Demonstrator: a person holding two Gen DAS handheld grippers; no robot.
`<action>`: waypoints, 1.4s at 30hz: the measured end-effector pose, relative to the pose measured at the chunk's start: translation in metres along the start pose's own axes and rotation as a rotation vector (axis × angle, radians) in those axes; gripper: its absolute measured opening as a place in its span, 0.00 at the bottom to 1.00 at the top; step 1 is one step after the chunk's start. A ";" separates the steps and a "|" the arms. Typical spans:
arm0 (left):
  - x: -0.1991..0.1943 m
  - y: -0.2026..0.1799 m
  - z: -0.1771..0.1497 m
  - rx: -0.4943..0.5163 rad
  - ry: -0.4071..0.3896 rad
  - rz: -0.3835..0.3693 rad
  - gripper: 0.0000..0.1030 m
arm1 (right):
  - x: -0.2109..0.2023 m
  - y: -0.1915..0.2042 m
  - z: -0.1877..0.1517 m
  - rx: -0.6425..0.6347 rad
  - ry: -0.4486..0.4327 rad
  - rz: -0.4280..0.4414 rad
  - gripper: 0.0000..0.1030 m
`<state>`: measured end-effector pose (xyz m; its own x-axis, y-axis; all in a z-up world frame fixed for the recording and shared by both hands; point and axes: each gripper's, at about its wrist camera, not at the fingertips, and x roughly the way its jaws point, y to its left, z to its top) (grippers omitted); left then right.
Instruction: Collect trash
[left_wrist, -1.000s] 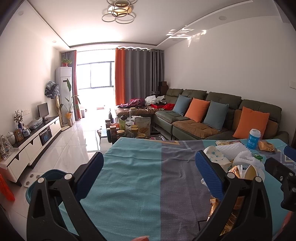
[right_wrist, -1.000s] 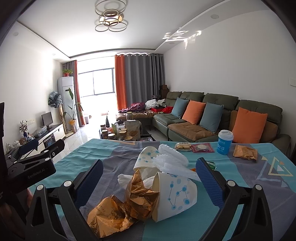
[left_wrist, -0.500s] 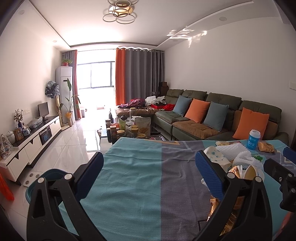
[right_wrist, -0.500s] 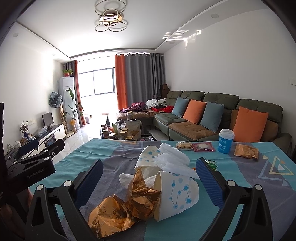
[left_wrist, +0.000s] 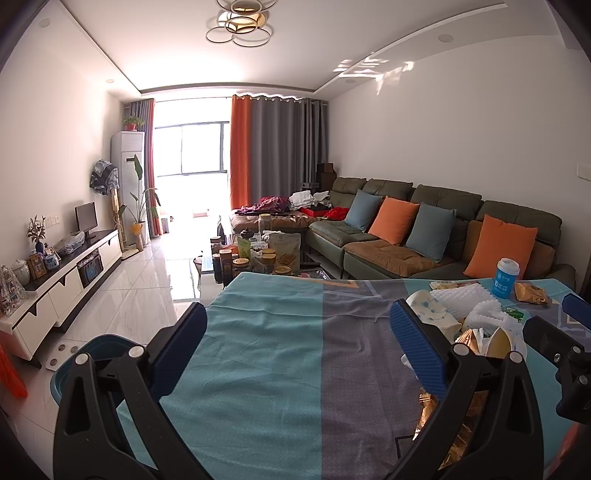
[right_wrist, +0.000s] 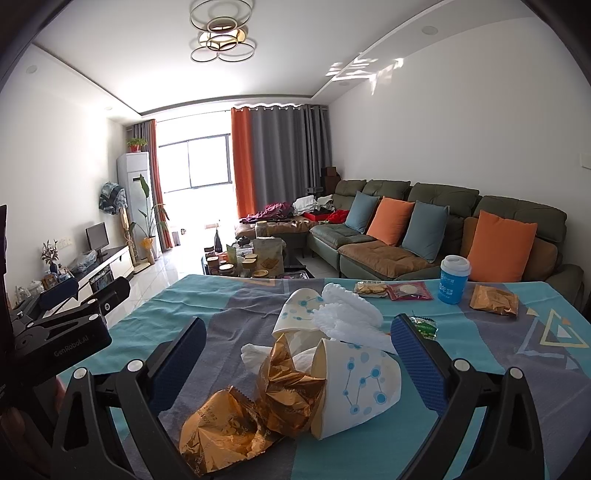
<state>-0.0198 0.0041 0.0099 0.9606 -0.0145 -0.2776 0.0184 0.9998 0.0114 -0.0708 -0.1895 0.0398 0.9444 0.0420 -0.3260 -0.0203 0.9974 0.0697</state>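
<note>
Where the teal and grey tablecloth (right_wrist: 461, 369) spreads over the table, the trash lies in one heap near the front: two crumpled gold wrappers (right_wrist: 255, 402), a tipped paper cup (right_wrist: 365, 384) with blue dots touching them, a second cup (right_wrist: 299, 314) on its side behind, white tissue (right_wrist: 255, 352), and white foam netting (right_wrist: 347, 317) on top.
Right gripper (right_wrist: 295, 363): held low over the heap, jaws wide apart, heap between the blue pads, nothing gripped.
Left gripper (left_wrist: 295, 347): jaws wide apart over bare cloth, empty; the heap sits just beside its right finger (left_wrist: 417, 349).
Small green packet (right_wrist: 424, 326): flat, just beside the heap's right.
Further back on the cloth, well apart from the heap: biscuit packet (right_wrist: 371, 288), red packet (right_wrist: 410, 291) touching it, upright blue cup (right_wrist: 453, 278) with white lid, another gold wrapper (right_wrist: 494, 300).
Blue bin (left_wrist: 99, 349): on the floor left of the table.
Background: green sofa (right_wrist: 443, 229) with orange and blue cushions, cluttered low table (right_wrist: 255, 258), TV cabinet (left_wrist: 59, 284), orange and grey curtains (right_wrist: 273, 158).
</note>
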 end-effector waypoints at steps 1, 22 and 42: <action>-0.001 0.000 0.000 0.001 -0.001 0.000 0.95 | 0.000 0.000 0.000 0.001 0.002 0.001 0.94; -0.004 -0.002 -0.002 -0.001 0.005 -0.012 0.95 | 0.004 0.005 -0.005 0.003 0.010 0.007 0.94; 0.008 0.000 -0.007 0.002 0.057 -0.068 0.95 | 0.014 -0.003 -0.005 0.017 0.059 0.033 0.94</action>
<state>-0.0139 0.0042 0.0012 0.9399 -0.0811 -0.3316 0.0834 0.9965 -0.0076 -0.0595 -0.1912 0.0300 0.9223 0.0790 -0.3784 -0.0451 0.9942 0.0976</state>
